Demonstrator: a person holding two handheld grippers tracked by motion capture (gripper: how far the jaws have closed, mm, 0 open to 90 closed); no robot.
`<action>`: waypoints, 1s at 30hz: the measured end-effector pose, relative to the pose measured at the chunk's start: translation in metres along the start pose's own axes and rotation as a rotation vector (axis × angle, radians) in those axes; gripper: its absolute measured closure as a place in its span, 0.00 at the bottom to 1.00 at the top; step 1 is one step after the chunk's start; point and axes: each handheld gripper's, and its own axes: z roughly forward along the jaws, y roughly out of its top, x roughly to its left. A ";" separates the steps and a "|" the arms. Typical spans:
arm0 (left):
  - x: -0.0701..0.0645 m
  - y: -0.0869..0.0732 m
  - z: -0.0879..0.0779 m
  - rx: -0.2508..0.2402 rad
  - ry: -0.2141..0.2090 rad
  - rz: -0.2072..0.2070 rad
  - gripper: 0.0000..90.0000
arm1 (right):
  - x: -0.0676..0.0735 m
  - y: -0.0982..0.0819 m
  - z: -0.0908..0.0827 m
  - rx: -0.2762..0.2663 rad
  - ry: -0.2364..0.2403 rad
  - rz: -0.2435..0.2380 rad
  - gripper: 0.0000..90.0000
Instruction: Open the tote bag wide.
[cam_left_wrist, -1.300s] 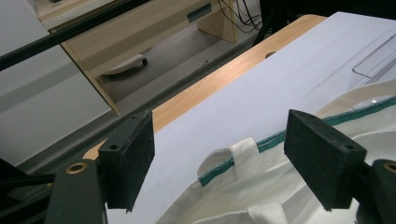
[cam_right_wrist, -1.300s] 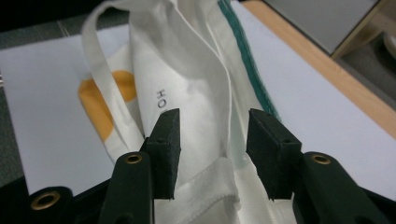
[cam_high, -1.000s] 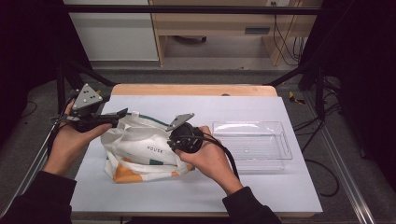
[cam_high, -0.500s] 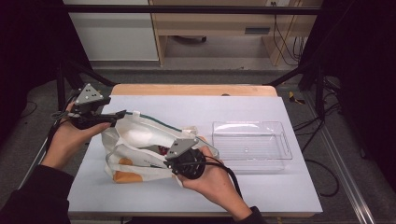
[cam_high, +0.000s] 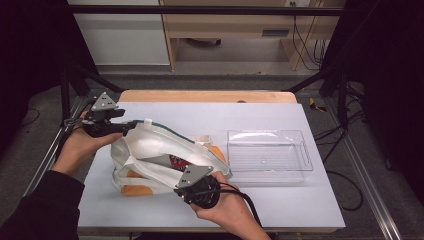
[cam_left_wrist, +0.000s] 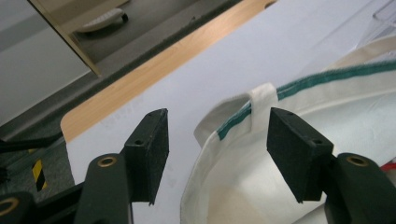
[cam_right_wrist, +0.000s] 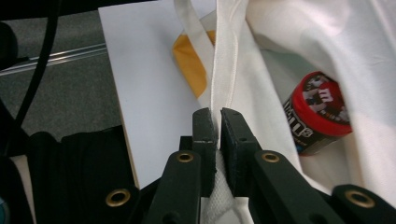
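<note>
Two grippers at work on one white tote bag (cam_high: 160, 150), which lies mouth-open on the pale table (cam_high: 300, 210), left of centre.

Left gripper (cam_high: 131, 128), far left of the high view, held in the person's left hand (cam_high: 80, 146) at the bag's upper left corner. In the left gripper view its jaws stand wide apart and hold nothing; the bag's green-trimmed rim (cam_left_wrist: 299, 86) and a white strap loop (cam_left_wrist: 260, 107) sit in the gap between them, strap closer to the right-hand jaw, contact not clear.

Bag mouth gapes between the two grippers. Orange panel (cam_high: 135, 190) shows at the bag's lower edge and again near its right end. Inside, a small round container with a red lid (cam_right_wrist: 318, 112) lies on its side against the cloth; in the high view it shows as a red-and-dark spot (cam_high: 176, 161) in the opening.

Right gripper (cam_high: 180, 189), bottom centre, in the person's right hand (cam_high: 227, 210). Jaws closed tight on the bag's near rim: the right gripper view shows a folded white hem (cam_right_wrist: 224, 70) pinched between the two pads and running up away from them.

Clear plastic tray (cam_high: 270, 172) right of the bag, just beside its right end, nothing visible in it.
</note>
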 end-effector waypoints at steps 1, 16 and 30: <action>0.000 -0.001 0.002 0.007 -0.003 0.002 0.43 | 0.001 -0.001 0.000 0.001 0.006 -0.001 0.94; -0.003 -0.007 0.020 0.044 -0.017 -0.014 0.70 | 0.014 -0.018 0.007 0.022 0.032 0.000 0.94; -0.002 -0.007 0.023 0.036 -0.039 -0.056 0.93 | 0.015 -0.026 0.010 0.024 0.043 0.014 0.94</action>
